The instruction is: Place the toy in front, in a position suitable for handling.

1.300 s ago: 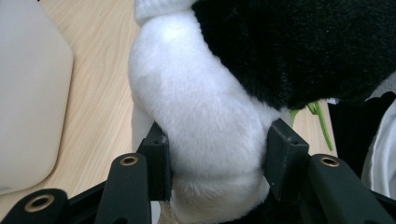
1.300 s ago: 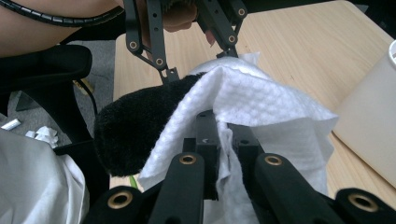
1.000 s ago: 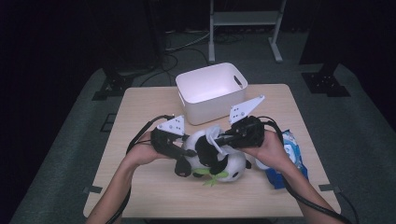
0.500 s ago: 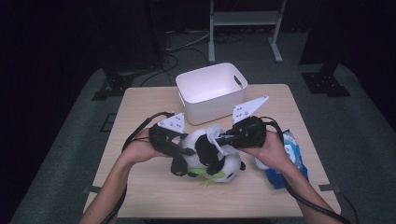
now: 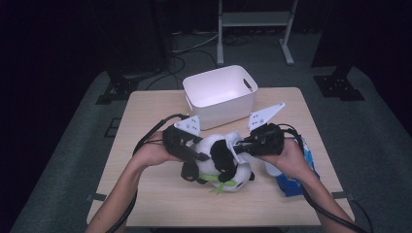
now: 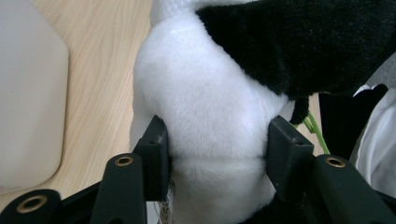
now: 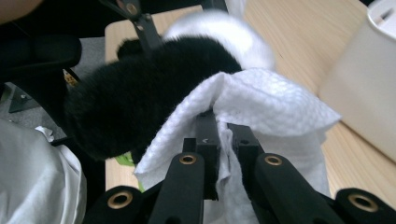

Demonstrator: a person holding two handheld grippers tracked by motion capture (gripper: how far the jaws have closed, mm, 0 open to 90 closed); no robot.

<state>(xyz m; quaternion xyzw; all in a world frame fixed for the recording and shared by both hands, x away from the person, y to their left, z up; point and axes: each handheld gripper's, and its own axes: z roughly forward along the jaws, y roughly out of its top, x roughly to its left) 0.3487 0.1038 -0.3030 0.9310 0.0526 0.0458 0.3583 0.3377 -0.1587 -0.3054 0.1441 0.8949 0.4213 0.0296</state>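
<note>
We see a white bin [image 5: 221, 94] at the far side of the table [image 5: 145, 116]. Its inside looks bare white, with nothing in it that we can see. Just in front of it is a toy panda [image 5: 221, 162], near the middle of the table, with some green bits under it.

Our left gripper [image 5: 187, 145] squeezes the panda's soft white body [image 6: 210, 116], one black jaw on each side. Those jaws have just let go a little, but the pads [image 6: 156, 154] still press into the fur. Our right gripper [image 5: 243, 144] has its jaws pinched together on a white wipe [image 7: 261, 107], and the wipe rests against the panda's black fur [image 7: 140, 88].

A blue packet [image 5: 296, 182] lies by the right edge of the table, just under our right hand [image 5: 286, 155]. The left part of the table is open wood with lots of room. The near edge in front of the panda has open room too. Between the panda and the bin there is only a small gap.
</note>
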